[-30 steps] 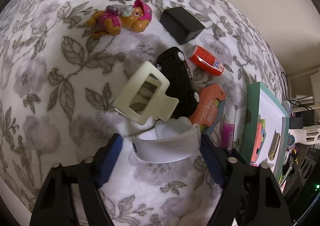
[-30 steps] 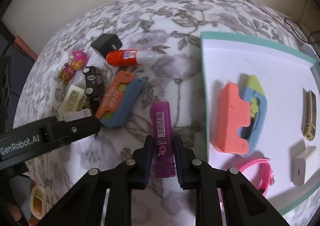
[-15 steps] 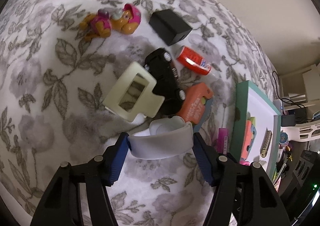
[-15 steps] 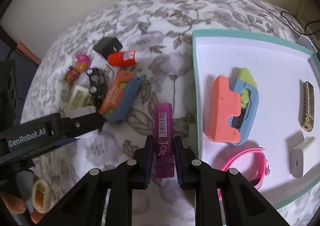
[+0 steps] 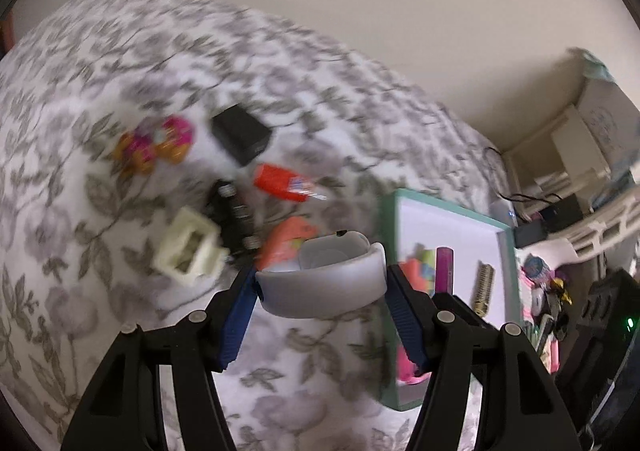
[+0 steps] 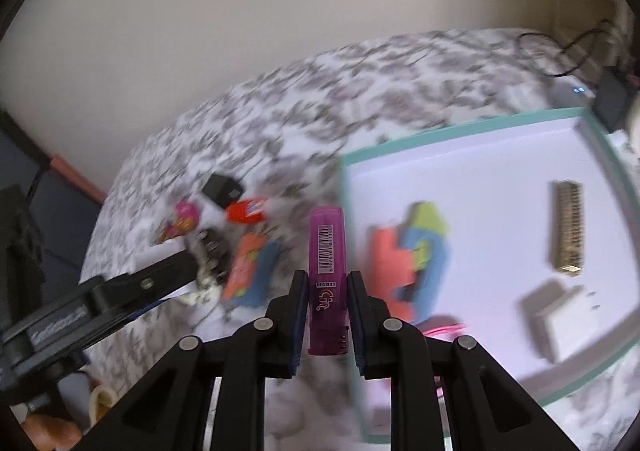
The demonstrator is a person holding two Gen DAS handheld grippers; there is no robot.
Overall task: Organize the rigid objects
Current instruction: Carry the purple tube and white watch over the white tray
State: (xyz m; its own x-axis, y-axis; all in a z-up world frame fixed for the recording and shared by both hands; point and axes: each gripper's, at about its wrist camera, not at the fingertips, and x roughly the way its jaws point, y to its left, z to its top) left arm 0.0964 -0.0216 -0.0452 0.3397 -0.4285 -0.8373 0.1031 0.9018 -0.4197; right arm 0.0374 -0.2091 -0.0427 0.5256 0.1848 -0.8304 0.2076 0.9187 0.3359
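My left gripper (image 5: 322, 291) is shut on a white curved band (image 5: 320, 285), held clear above the floral bedspread (image 5: 80, 251). My right gripper (image 6: 327, 291) is shut on a purple rectangular case (image 6: 326, 271) with a barcode, lifted beside the left edge of the teal-rimmed white tray (image 6: 460, 131). In the tray lie an orange, blue and green block toy (image 6: 416, 251), a brass harmonica (image 6: 568, 227), a white charger (image 6: 560, 315) and a pink band (image 6: 444, 330). The purple case (image 5: 444, 269) also shows in the left wrist view, over the tray (image 5: 388, 235).
On the bedspread lie a pink and orange pup figure (image 5: 156, 143), a black box (image 5: 240, 133), a red glue bottle (image 5: 280, 182), a black toy car (image 5: 236, 215), a cream clip (image 5: 186, 251) and an orange and blue toy (image 6: 252, 271). Cables and shelves crowd the right side.
Both grippers have risen off the bed with their objects. The white band and the purple case left the bedspread, and the views swung toward the tray and wall.
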